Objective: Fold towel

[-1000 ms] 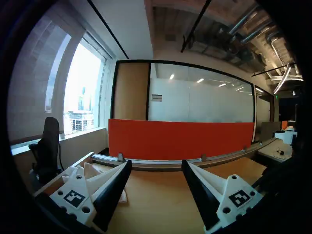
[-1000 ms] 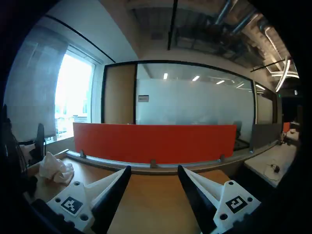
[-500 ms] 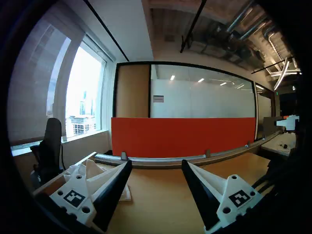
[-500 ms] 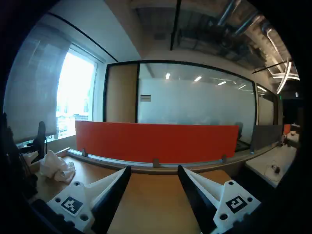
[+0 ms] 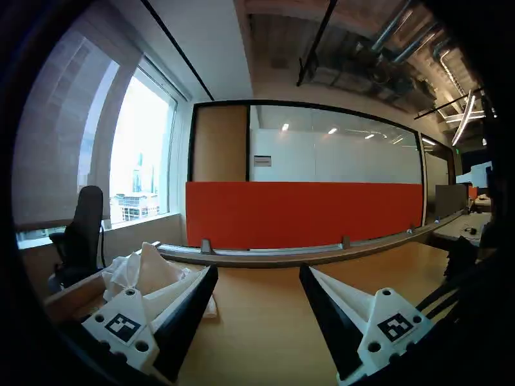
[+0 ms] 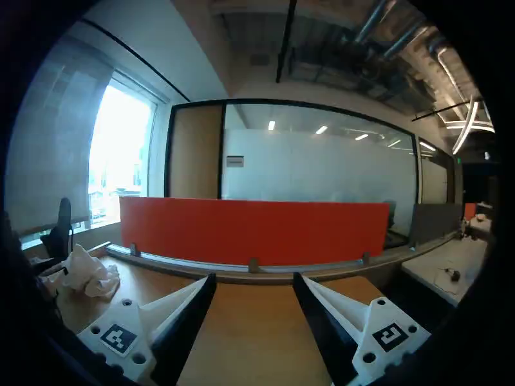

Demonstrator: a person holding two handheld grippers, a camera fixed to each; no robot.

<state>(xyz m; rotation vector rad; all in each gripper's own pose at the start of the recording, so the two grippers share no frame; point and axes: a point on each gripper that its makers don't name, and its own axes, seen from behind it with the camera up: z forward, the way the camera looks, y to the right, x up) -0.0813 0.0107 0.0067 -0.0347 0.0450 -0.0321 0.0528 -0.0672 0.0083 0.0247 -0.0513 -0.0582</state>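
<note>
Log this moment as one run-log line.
stage: before grasp | left tongs: open, empty | right tongs: open, empty | towel: crumpled on desk, untouched

My 2 cameras: both low over the desk (image 5: 257,321), level, facing the orange divider (image 5: 302,212); both share the towel (image 6: 87,276) at left.

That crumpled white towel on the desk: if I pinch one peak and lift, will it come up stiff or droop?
Likely floppy: the towel lies bunched in soft creases and peaks, so it should droop and unfurl from one pinch. Probably light for its bulk; if pushed, it may slide on the smooth wooden desk rather than roll.
</note>
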